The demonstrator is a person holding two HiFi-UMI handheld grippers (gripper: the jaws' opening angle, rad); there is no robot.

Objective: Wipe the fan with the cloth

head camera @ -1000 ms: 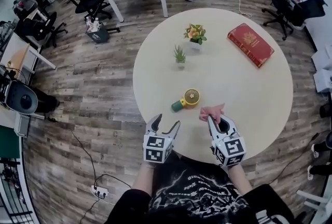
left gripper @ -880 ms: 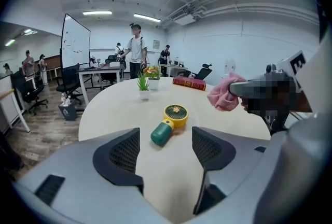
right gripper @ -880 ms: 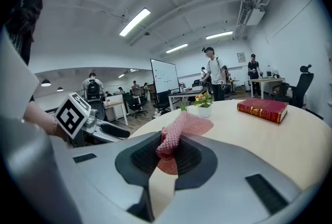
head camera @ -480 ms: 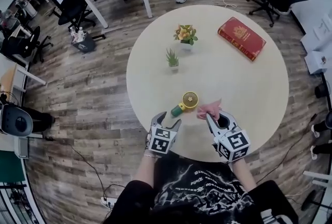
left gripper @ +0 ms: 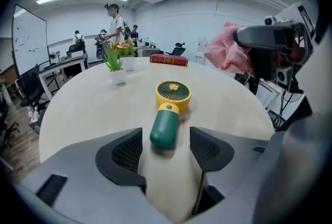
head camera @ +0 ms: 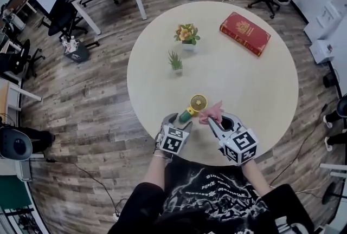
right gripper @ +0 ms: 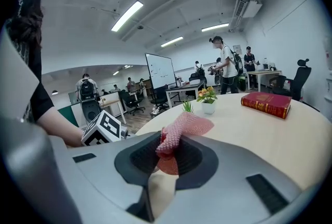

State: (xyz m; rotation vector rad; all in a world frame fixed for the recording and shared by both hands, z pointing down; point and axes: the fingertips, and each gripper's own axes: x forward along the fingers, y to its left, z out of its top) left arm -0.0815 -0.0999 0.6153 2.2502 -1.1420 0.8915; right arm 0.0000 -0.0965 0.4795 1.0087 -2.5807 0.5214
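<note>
On round table, by near edge: fan lying flat, cloth just beside.
White pot holding spiky plant; second pot holding flowers; left gripper tilted down, jaws wide though just narrowed slightly, fan handle between, ungripped; right gripper clamped on cloth.

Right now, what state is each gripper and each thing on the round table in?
Yellow-and-green handheld fan: lying flat, untouched.
Pink textured cloth: pinched, held aloft.
Right gripper: shut on cloth.
Left gripper: open, just narrowed slightly; fan handle's end between tips.
Red hardcover book: closed, flat.
Flowering pot plant: upright.
Small green pot plant: upright.
</note>
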